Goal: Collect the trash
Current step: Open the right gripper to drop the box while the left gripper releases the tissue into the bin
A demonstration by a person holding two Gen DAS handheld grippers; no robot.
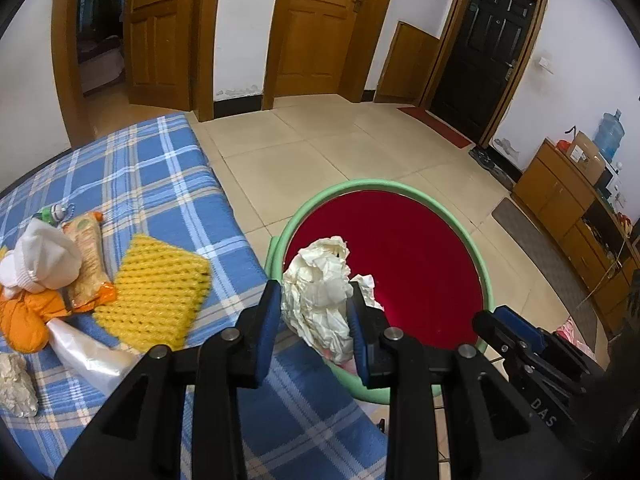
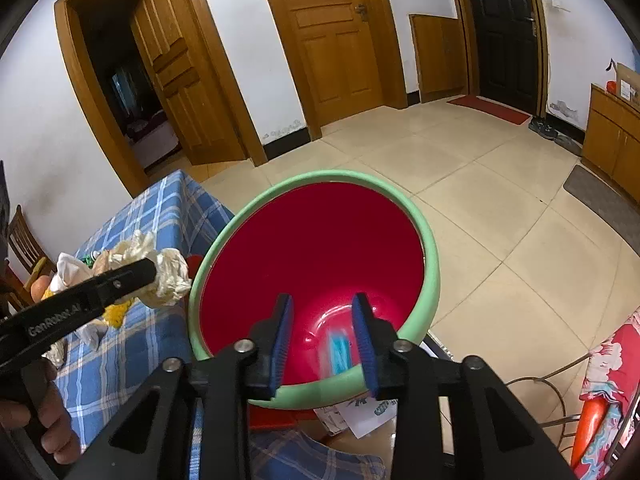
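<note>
My left gripper is shut on a crumpled cream paper wad and holds it at the near left rim of a round bin with a green rim and red inside. In the right wrist view the wad hangs just left of the bin's rim. My right gripper is open and empty above the bin; a blurred blue object lies in the bin's bottom between its fingers. Its tip also shows in the left wrist view.
A blue plaid cloth covers the table left of the bin. On it lie a yellow foam net, a snack wrapper, a white and orange bundle, clear plastic and another paper wad. Tiled floor lies beyond.
</note>
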